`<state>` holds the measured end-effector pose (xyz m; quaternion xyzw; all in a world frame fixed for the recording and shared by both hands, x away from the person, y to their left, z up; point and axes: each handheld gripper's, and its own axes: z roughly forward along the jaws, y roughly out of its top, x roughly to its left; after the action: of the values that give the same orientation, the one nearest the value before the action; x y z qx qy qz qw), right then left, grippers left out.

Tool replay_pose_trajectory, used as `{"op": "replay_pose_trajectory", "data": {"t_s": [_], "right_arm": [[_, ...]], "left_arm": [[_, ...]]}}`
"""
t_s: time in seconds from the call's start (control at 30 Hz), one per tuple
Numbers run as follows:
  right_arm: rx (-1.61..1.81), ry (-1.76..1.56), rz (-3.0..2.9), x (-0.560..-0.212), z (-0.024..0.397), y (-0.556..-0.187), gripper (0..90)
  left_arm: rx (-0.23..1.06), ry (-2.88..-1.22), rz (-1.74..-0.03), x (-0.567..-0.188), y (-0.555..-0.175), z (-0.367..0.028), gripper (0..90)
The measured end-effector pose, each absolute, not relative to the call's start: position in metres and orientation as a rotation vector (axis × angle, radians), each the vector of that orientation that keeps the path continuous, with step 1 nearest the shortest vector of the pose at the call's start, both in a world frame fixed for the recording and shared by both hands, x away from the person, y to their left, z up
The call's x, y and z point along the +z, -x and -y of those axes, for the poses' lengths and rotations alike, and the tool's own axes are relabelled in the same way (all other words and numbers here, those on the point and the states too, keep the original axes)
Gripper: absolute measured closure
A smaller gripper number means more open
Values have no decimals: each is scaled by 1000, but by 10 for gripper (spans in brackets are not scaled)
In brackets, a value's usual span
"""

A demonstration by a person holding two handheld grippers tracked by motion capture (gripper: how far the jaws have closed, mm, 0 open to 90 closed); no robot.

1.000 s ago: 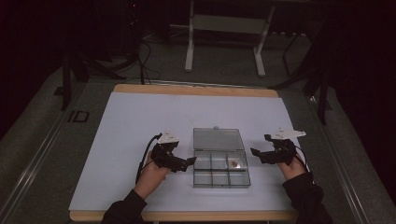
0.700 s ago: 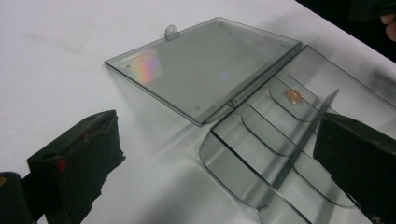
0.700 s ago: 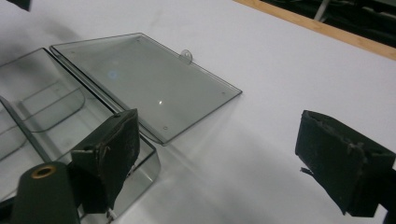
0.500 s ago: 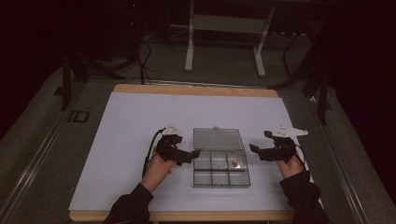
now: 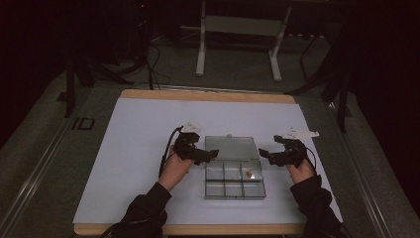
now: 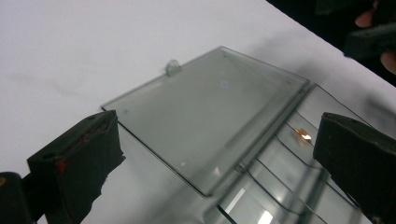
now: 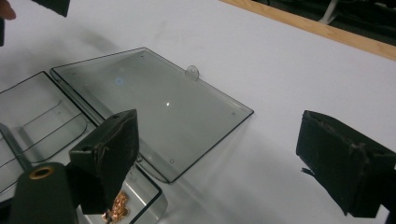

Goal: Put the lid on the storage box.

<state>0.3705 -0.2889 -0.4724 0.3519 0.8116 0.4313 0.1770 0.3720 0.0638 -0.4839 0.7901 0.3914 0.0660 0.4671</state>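
Box lid open, both grippers empty

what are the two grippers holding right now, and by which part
Nothing is held. The left gripper and right gripper are both open, one at each side of the clear compartment box, whose lid lies flat open on the table.
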Motion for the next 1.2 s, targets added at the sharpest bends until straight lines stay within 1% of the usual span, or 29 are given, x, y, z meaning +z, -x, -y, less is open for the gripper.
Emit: {"op": "replay_pose_trajectory", "data": {"t_s": [0.1,0.3,0.33,0.4,0.57,0.6,0.63,0.7,0.77,0.8,0.93,0.97,1.07,1.17,1.2], "right_arm": [[1232,-1003,-2286,-474,287,-373,128],[1239,-1032,-2263,-476,286,-377,126],[1240,-1037,-2258,-477,286,-378,127],[1256,-1048,-2253,-477,287,-379,126],[1219,-1070,-2219,-478,283,-380,114],[1237,-1071,-2218,-479,283,-380,114],[1246,-1072,-2215,-479,283,-381,114],[1241,-1073,-2216,-480,281,-381,114],[1236,-1080,-2219,-481,279,-381,114],[1240,-1081,-2224,-482,278,-381,114],[1223,-1075,-2237,-483,275,-381,115],[1217,-1073,-2242,-484,274,-381,117],[1202,-1074,-2259,-486,272,-382,130],[1186,-1075,-2272,-488,271,-382,137],[1185,-1073,-2275,-488,272,-382,137]], "left_arm": [[125,-1927,-970,-484,-377,-64,14],[117,-1924,-1003,-488,-381,-62,14],[115,-1923,-1054,-492,-384,-61,14],[115,-1927,-1097,-496,-388,-59,14],[52,-1908,-1153,-508,-395,-61,24],[45,-1897,-1160,-509,-395,-62,54],[32,-1879,-1174,-511,-396,-64,60],[4,-1852,-1193,-514,-397,-67,158],[-38,-1845,-1217,-517,-398,-67,171],[-50,-1848,-1218,-518,-398,-67,203],[-96,-1871,-1239,-524,-401,-63,247],[-97,-1879,-1251,-525,-401,-62,276],[-139,-1905,-1258,-528,-404,-60,282],[-184,-1896,-1252,-530,-406,-61,340],[-188,-1894,-1251,-530,-407,-61,345]]}}
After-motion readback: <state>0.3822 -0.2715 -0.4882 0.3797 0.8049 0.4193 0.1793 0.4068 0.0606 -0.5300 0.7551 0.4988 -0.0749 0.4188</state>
